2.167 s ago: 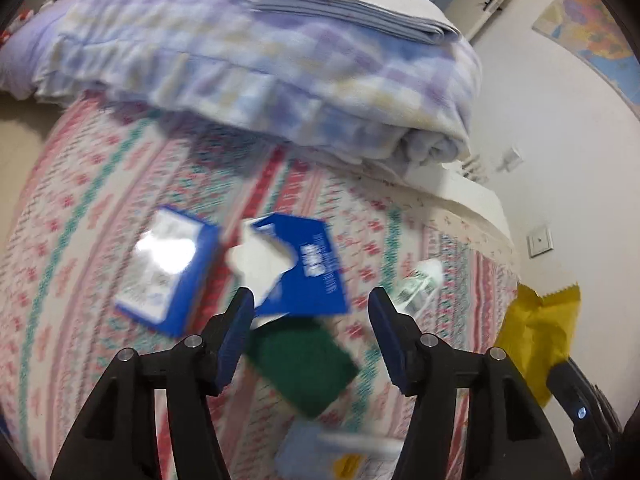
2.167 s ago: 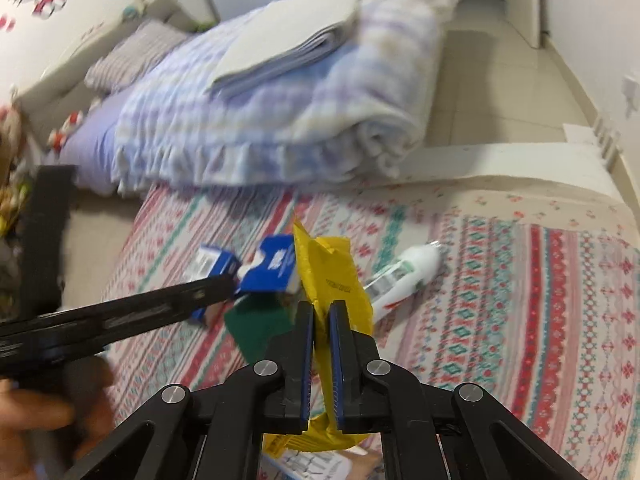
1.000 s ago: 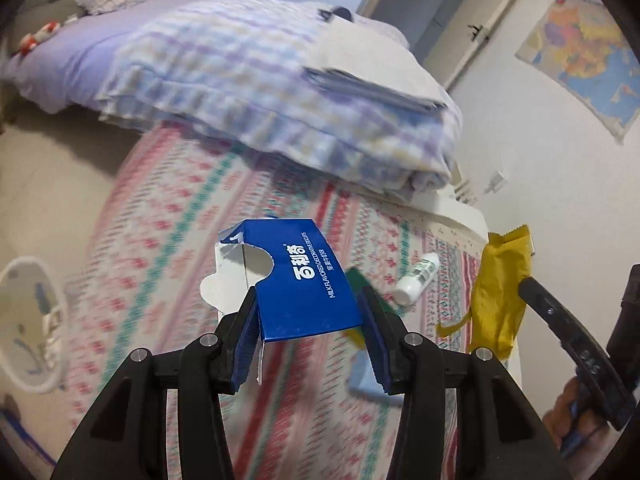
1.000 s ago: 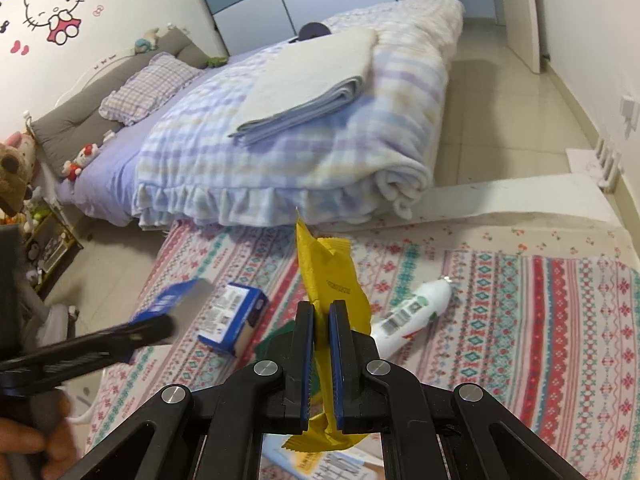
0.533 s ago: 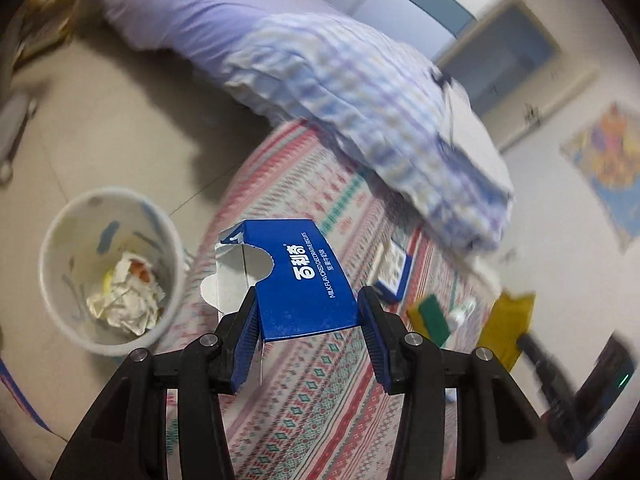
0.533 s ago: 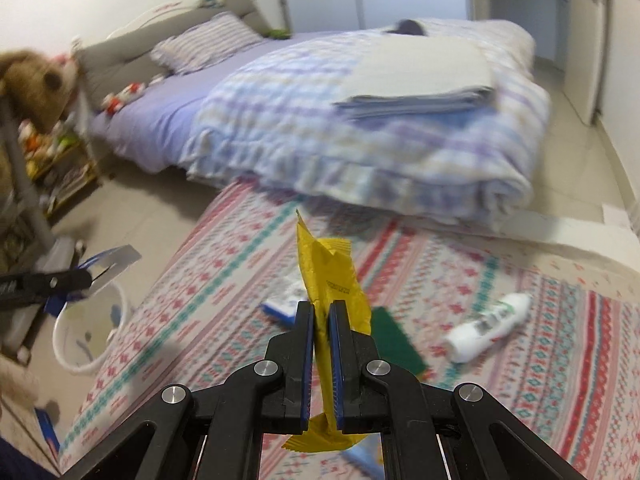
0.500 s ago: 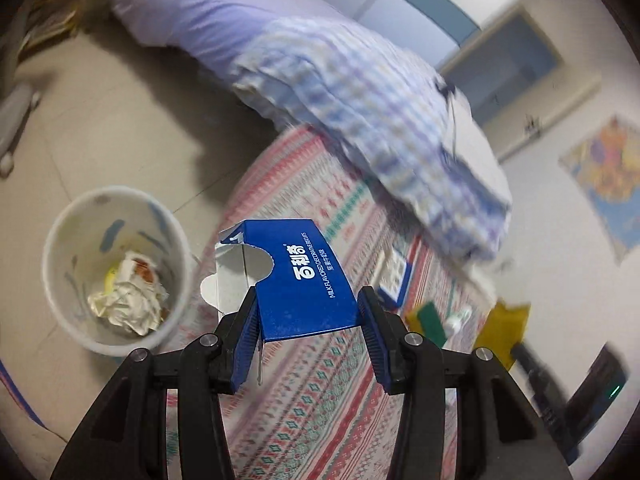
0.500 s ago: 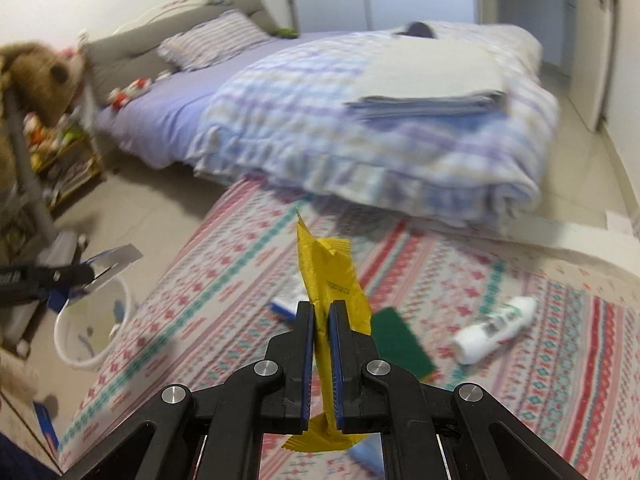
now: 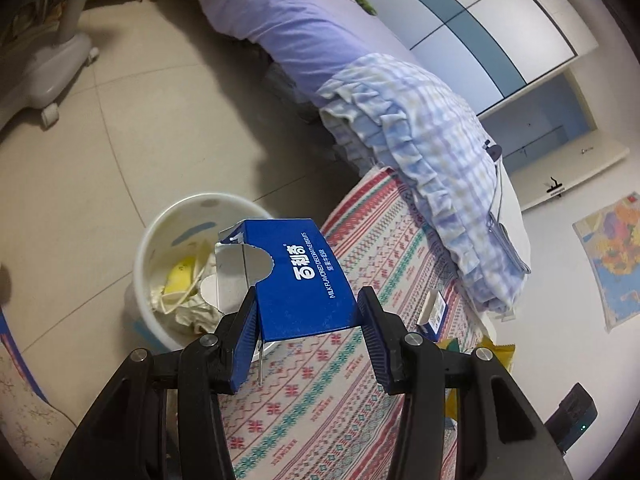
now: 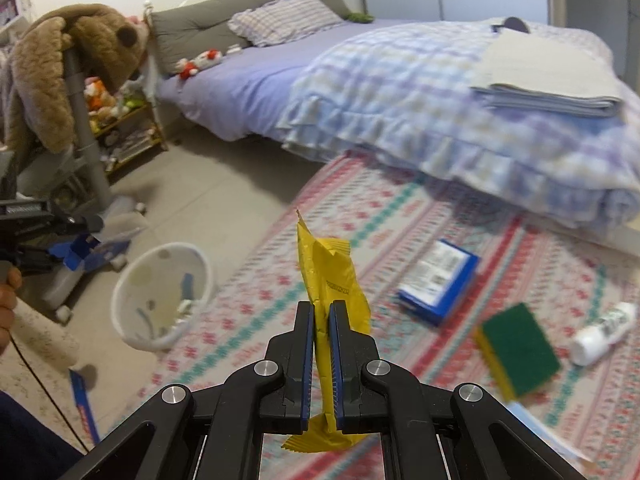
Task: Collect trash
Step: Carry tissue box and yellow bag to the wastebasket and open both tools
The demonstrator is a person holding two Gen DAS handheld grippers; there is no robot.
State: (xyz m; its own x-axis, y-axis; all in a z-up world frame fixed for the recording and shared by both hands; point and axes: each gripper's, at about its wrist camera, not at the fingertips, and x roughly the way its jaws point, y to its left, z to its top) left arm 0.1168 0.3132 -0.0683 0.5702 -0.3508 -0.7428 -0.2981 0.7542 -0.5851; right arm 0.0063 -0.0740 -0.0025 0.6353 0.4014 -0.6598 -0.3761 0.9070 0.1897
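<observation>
Biscuit carton [image 9: 304, 280], dark blue with white lettering and a torn, round-cut flap showing its grey inside, sits clamped between the jaws of the left gripper [image 9: 307, 316], held in the air with its open end over the near rim of the white wastebasket [image 9: 160, 220]. Crumpled paper and something yellow lie in the basket. The right gripper [image 10: 321, 330] has its jaws pinched shut on a yellow snack wrapper [image 10: 332, 276], a crinkled foil pouch standing upright with a serrated top edge and its lower end hanging below the jaws.

Beneath both lies a patterned rug [image 10: 260, 292] in red, teal and white bands, its edge beside the wastebasket, which stands on the beige tiled floor [image 9: 80, 140]. On the rug, farther off, rest a blue-and-white box [image 10: 440, 280], a green-and-yellow sponge [image 10: 518, 348] and a white bottle [image 10: 604, 330] lying on its side, each apart from the others.

Beyond the rug stands a bed [image 10: 256, 80] with a lilac sheet, a checked ruffled quilt [image 10: 440, 96] and a folded blanket [image 10: 548, 76] on top. A brown plush dog [image 10: 60, 68] hangs over a grey stand at the left.
</observation>
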